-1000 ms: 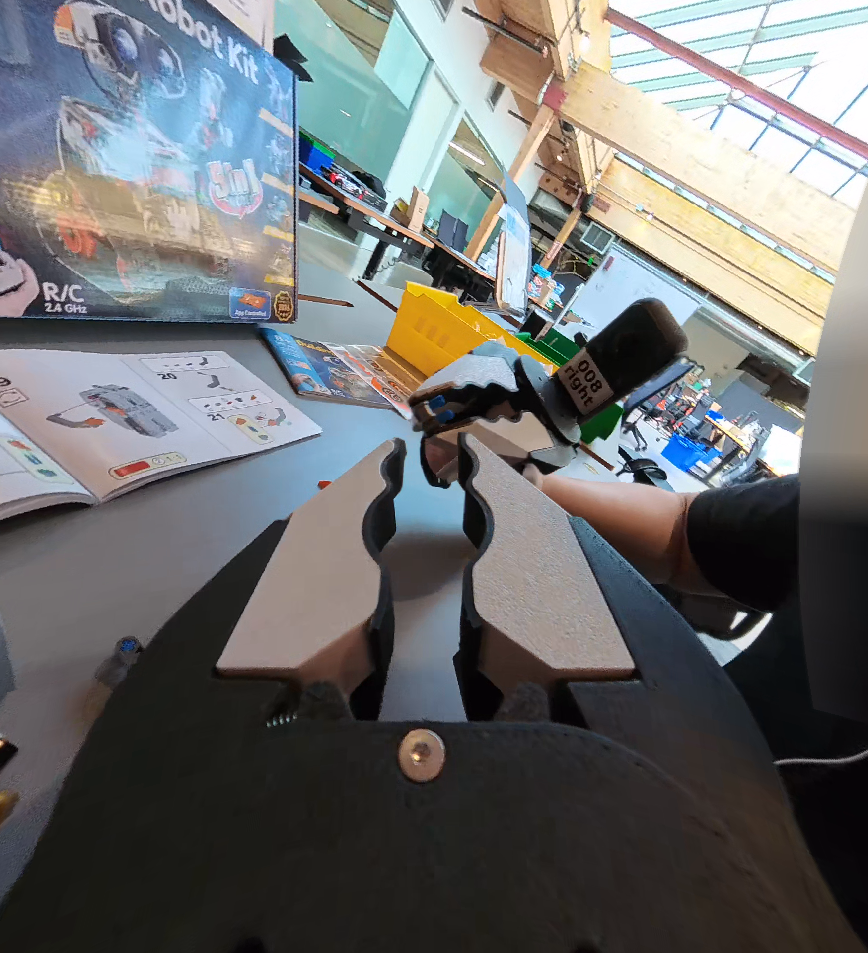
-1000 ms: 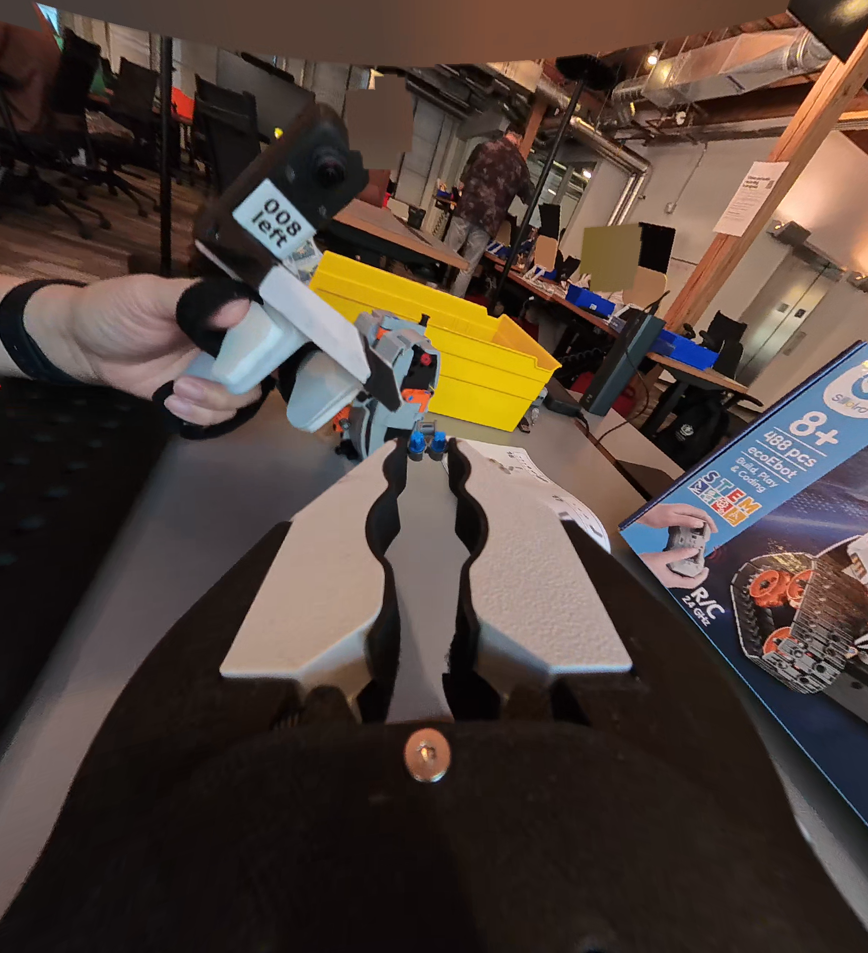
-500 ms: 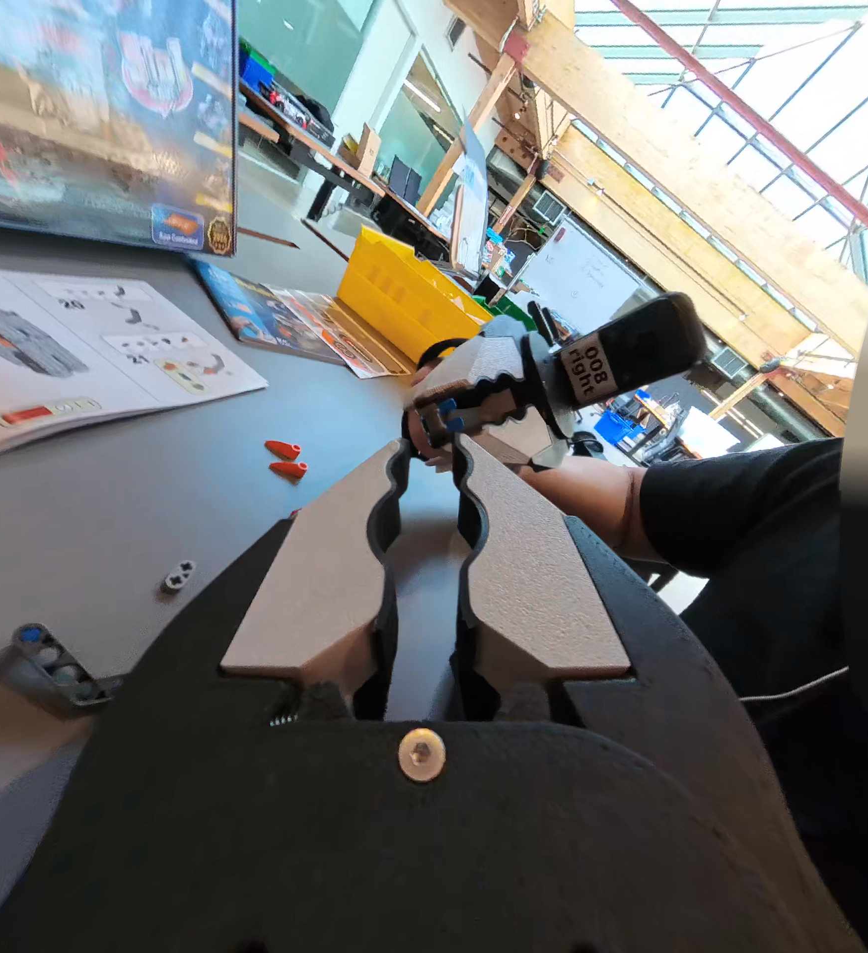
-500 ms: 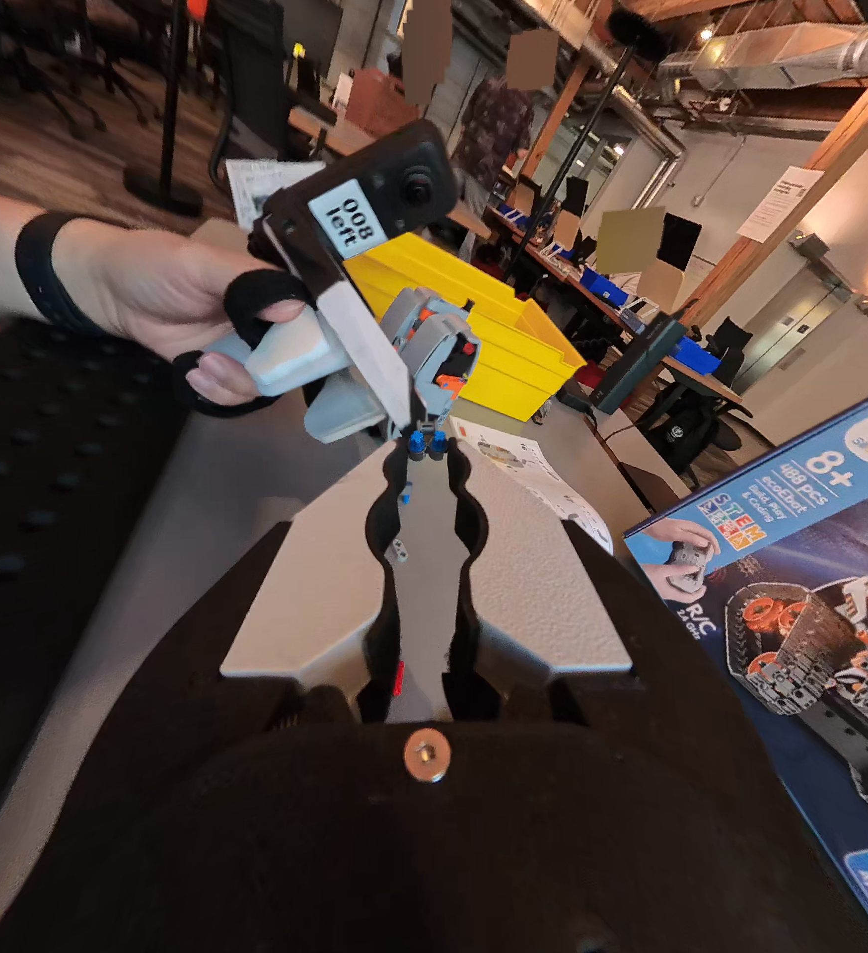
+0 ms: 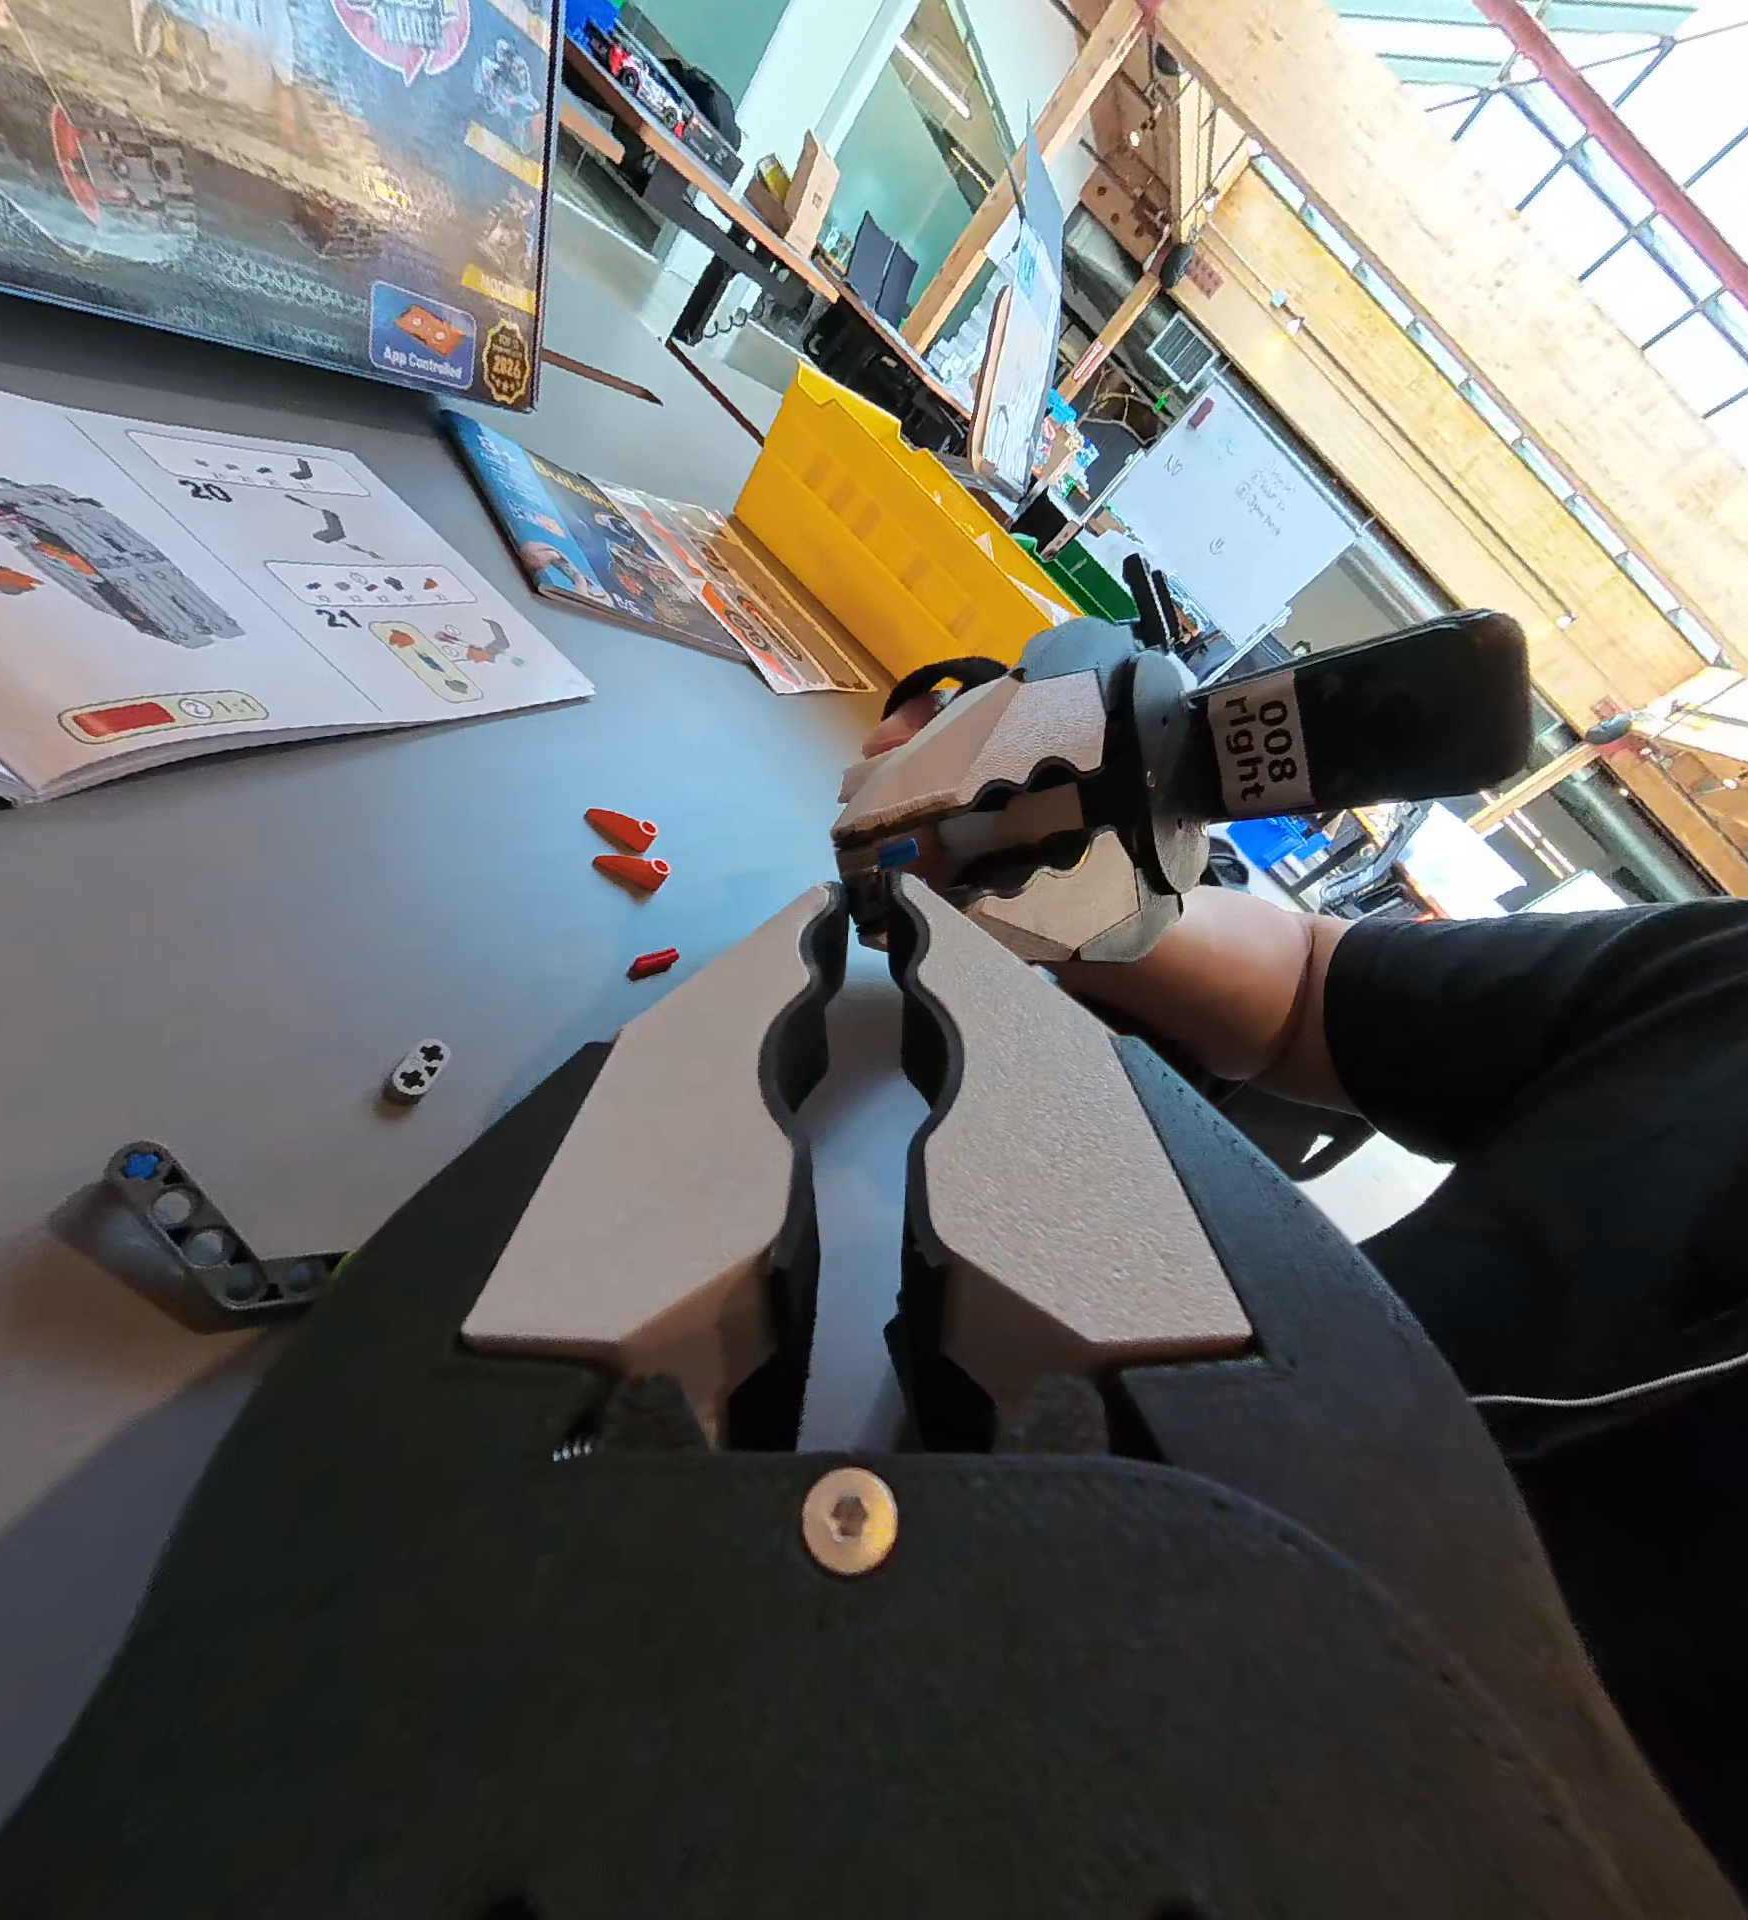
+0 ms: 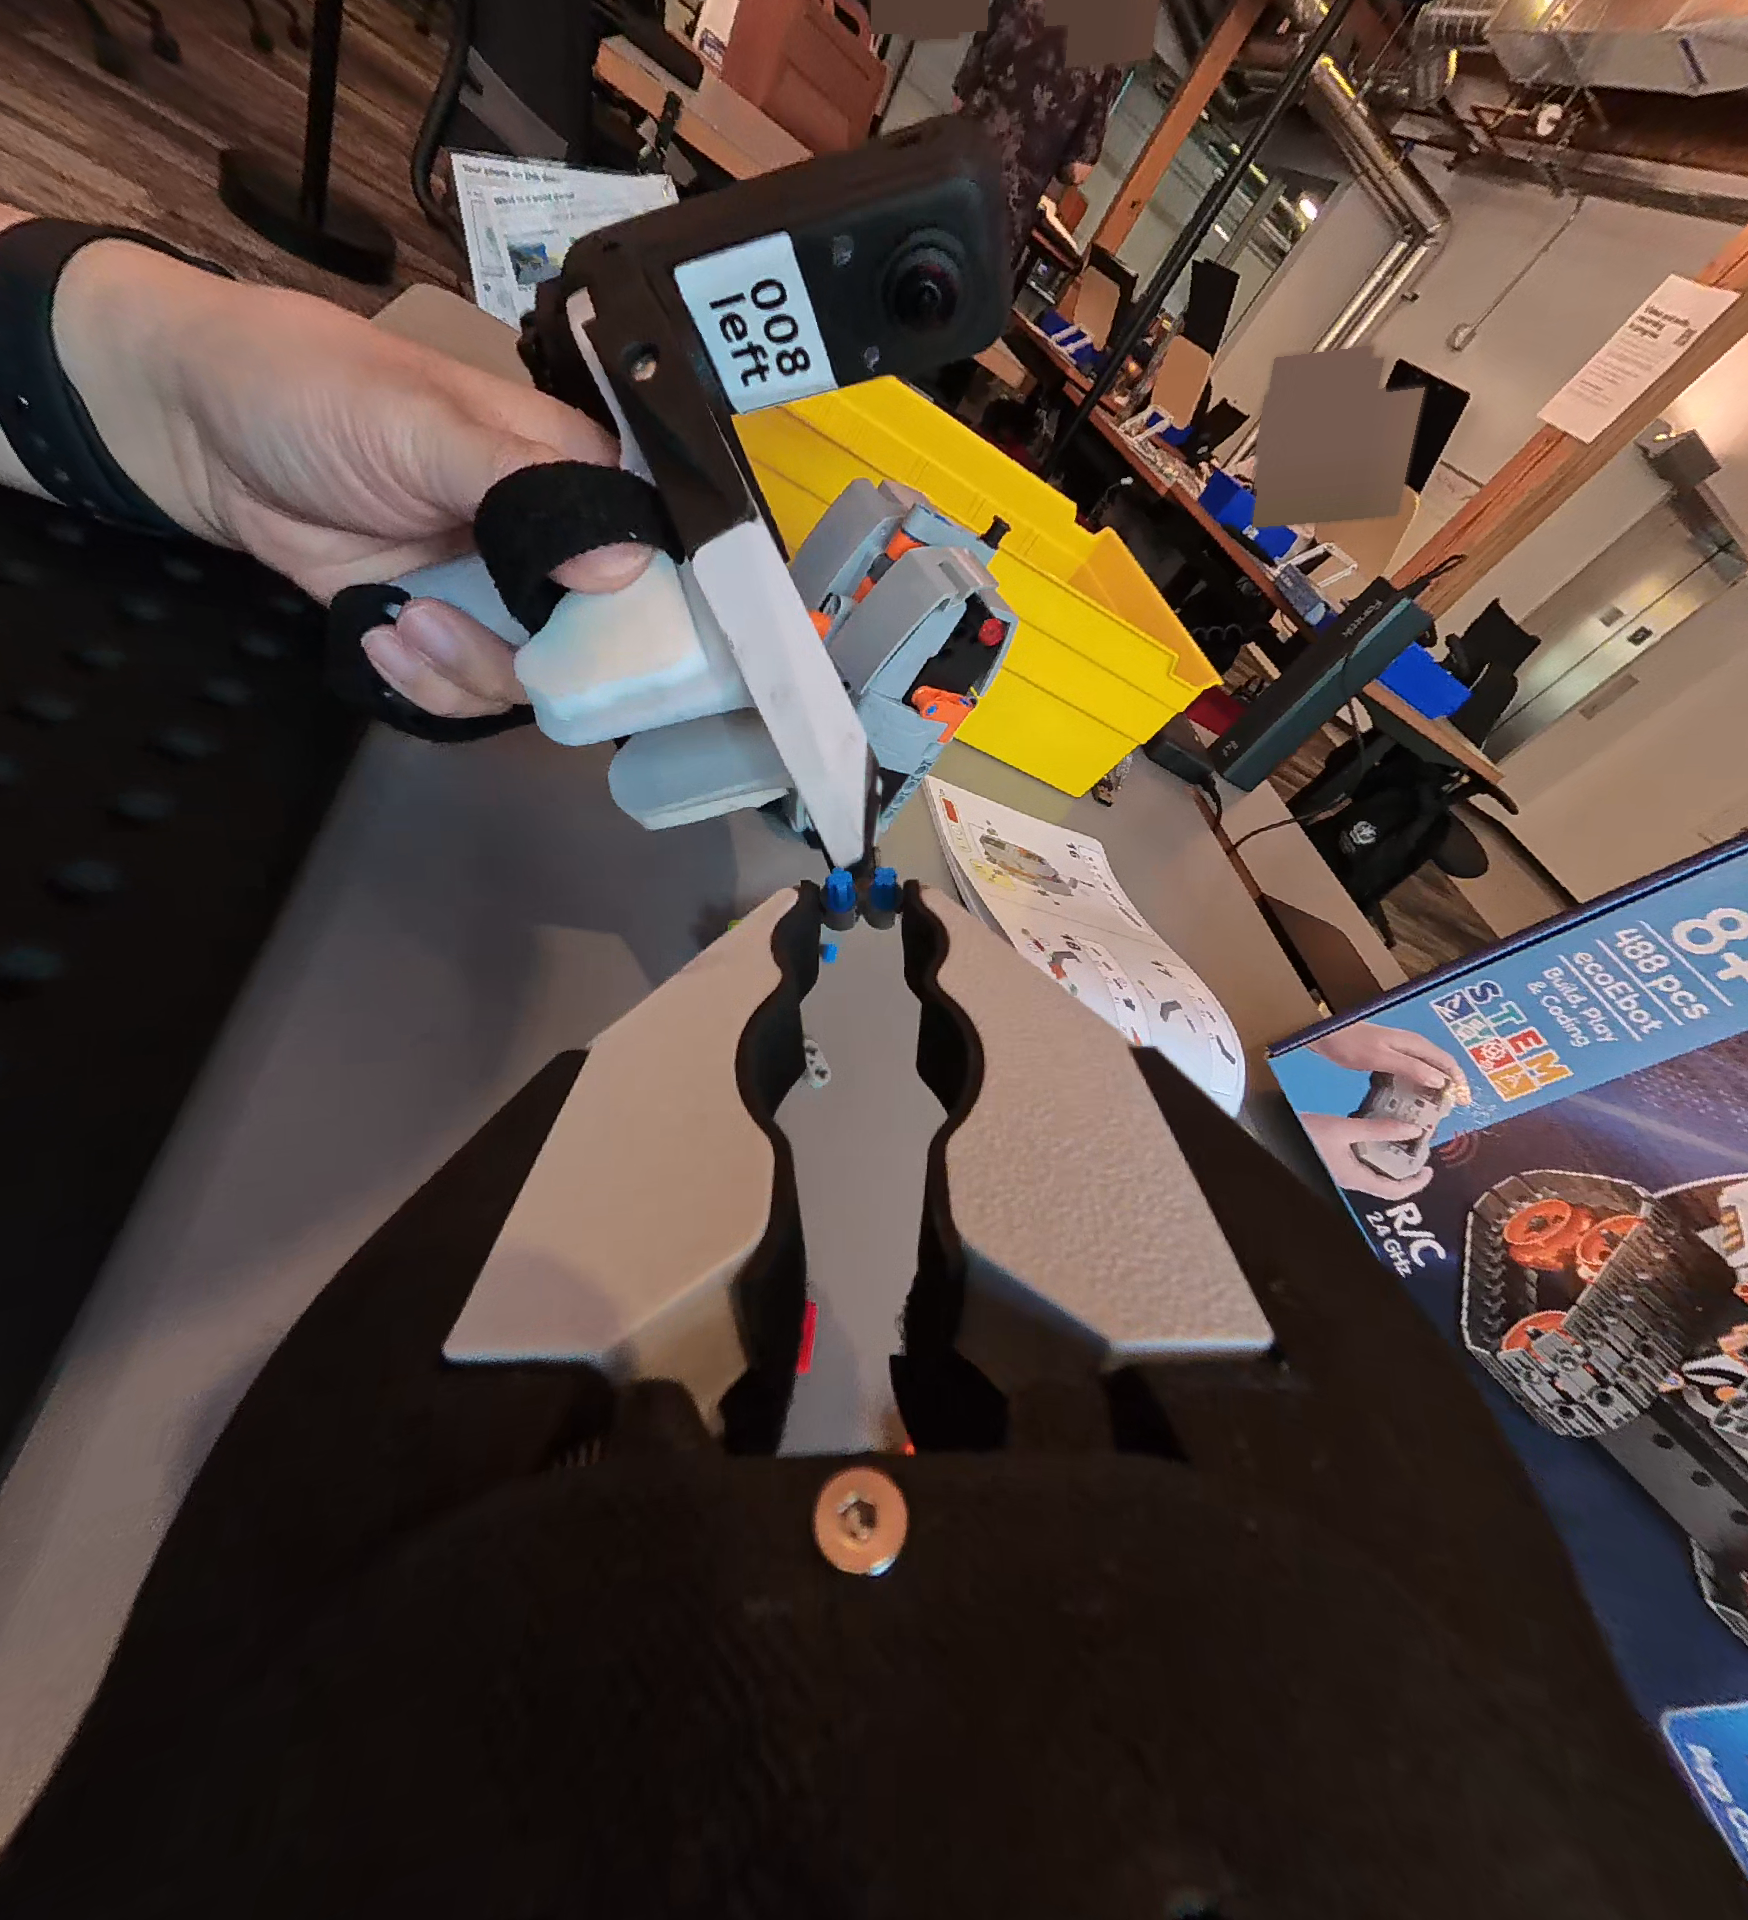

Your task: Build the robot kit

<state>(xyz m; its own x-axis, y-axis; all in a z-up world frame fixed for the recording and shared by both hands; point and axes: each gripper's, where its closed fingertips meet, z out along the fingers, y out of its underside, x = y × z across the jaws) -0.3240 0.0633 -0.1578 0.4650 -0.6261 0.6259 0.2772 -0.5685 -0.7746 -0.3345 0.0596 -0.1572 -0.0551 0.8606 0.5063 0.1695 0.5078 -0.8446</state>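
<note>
My right gripper is shut on a small dark piece with two blue pins, held above the grey table. My left gripper meets it tip to tip, with its jaws almost closed on the same piece. In the left wrist view the right gripper lies on its side with a blue pin at its tips. In the right wrist view the left gripper comes down edge-on from the upper left. A grey and orange brick model stands behind it.
On the table lie a grey angled beam, a small grey connector, two orange pieces and a small red piece. An open instruction booklet, the kit box and a yellow bin stand around. A black perforated mat lies left. My two grippers' fingertips are within a few centimetres of each other.
The two grippers have come together until their tips meet. The left gripper's jaws have narrowed. The right gripper has kept hold of the blue-pinned piece.
</note>
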